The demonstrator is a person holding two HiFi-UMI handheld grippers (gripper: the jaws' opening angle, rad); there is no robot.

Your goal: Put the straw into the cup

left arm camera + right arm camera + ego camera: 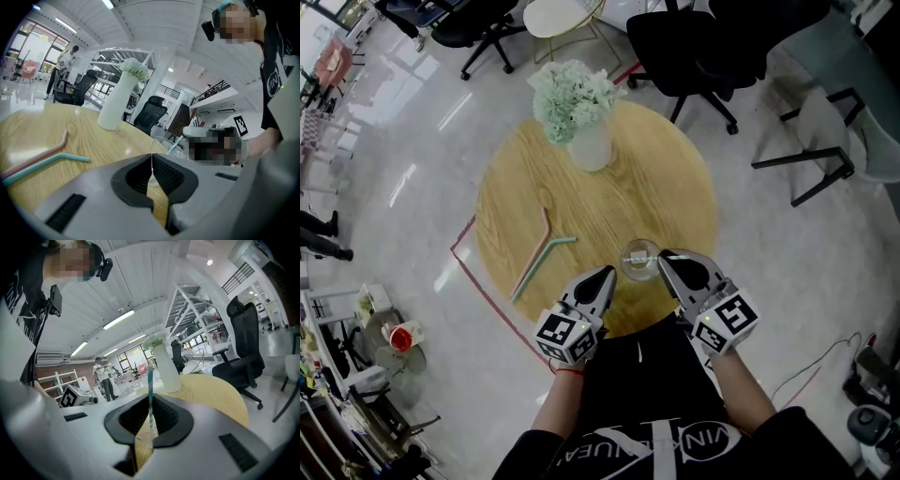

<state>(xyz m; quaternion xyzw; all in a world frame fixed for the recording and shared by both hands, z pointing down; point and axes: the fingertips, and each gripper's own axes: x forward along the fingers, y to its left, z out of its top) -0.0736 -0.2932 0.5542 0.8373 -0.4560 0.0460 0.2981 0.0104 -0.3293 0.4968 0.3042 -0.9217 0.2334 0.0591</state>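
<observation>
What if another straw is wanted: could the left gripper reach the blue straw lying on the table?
Probably yes: the blue straw lies on open table left of the left gripper, nothing between them; the cup stands on its other side. Its fingers are shut, so they must open first.

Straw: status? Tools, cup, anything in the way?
Left tool shut, empty. Right tool shut on striped straw, right beside glass cup. Two loose straws and flower vase sit apart from cup.
</observation>
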